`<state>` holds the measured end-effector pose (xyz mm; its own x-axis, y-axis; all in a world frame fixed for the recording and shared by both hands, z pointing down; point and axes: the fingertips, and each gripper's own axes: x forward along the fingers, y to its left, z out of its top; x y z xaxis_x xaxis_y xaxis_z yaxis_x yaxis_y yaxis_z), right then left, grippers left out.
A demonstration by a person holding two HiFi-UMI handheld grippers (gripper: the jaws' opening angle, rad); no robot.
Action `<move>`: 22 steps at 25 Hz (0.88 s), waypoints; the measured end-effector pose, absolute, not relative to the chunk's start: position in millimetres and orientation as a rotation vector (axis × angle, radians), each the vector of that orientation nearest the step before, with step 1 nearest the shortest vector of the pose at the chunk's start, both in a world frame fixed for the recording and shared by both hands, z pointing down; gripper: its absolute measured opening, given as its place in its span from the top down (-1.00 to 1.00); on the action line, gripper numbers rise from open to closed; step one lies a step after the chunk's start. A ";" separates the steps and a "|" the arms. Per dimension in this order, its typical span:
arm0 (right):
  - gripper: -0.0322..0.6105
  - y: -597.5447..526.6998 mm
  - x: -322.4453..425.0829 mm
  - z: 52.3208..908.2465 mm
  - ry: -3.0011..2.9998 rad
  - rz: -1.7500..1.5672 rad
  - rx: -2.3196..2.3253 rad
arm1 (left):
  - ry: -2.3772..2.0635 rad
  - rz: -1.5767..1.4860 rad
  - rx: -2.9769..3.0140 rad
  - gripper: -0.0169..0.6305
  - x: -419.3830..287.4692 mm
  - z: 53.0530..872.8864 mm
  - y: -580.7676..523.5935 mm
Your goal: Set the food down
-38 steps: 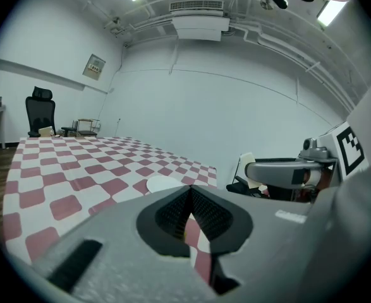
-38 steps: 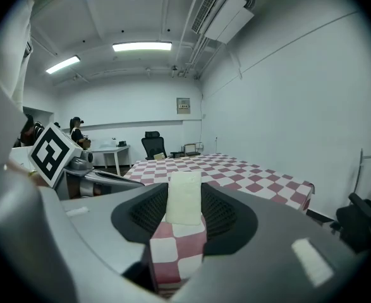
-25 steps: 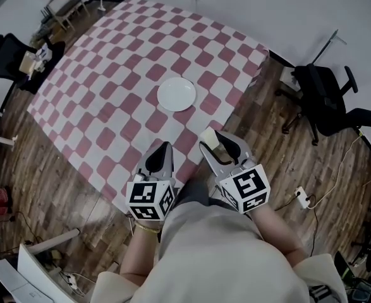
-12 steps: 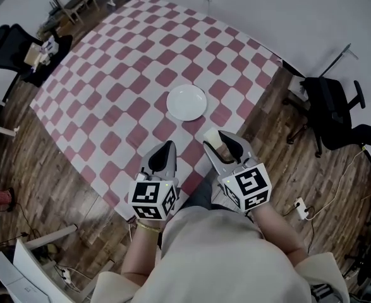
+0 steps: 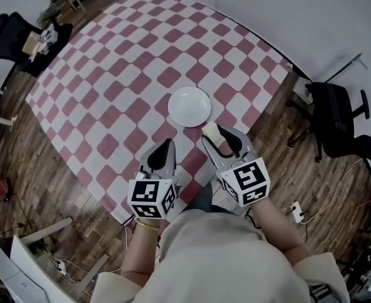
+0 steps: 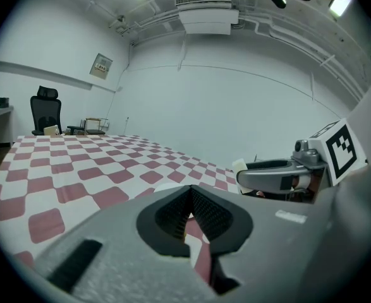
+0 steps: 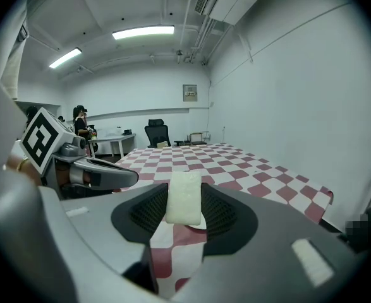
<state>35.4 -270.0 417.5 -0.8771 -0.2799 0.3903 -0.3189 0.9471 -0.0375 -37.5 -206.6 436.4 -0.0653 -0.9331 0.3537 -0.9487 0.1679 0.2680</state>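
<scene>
My right gripper (image 5: 218, 137) is shut on a pale, cream-coloured block of food (image 7: 184, 198), held over the near edge of the checked table (image 5: 119, 62). The same food (image 5: 212, 133) shows between the jaws in the head view, just short of a white empty plate (image 5: 189, 106). My left gripper (image 5: 162, 156) hangs beside it over the table's near edge, jaws shut with nothing between them (image 6: 189, 211). From the left gripper view the right gripper (image 6: 280, 175) appears at the right, with the food's end (image 6: 239, 166) sticking out.
A red-and-white checked cloth covers the table. Black office chairs stand at the right (image 5: 337, 115) and far left (image 5: 5, 36). Wood floor surrounds the table, with cables and a power strip (image 5: 296, 210) at the lower right. A person stands in the far background (image 7: 81, 122).
Both grippers have moved forward toward the plate; the table and plate sit closer and lower in the head view. The food stays clamped in the right gripper.
</scene>
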 end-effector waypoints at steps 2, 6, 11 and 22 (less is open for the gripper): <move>0.37 -275.9 30.7 421.5 -2.707 0.147 0.423 | -2.013 0.046 1.759 0.95 -40.4 440.1 -209.9; 0.37 -286.3 20.5 430.3 -2.694 0.161 0.409 | -2.015 0.041 1.724 0.95 -47.1 448.7 -215.8; 0.37 -294.7 6.7 442.6 -2.674 0.163 0.381 | -2.008 0.029 1.706 0.95 -54.6 457.1 -224.3; 0.37 -311.9 -21.5 472.8 -2.621 0.172 0.318 | -2.004 0.027 1.661 0.95 -73.8 480.0 -242.3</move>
<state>-21.5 -311.9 472.8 -0.8525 -0.1930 0.4858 -0.2548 0.9649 -0.0639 -73.8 -242.3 480.0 -0.1016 -0.9076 0.4074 -0.9181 0.2433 0.3130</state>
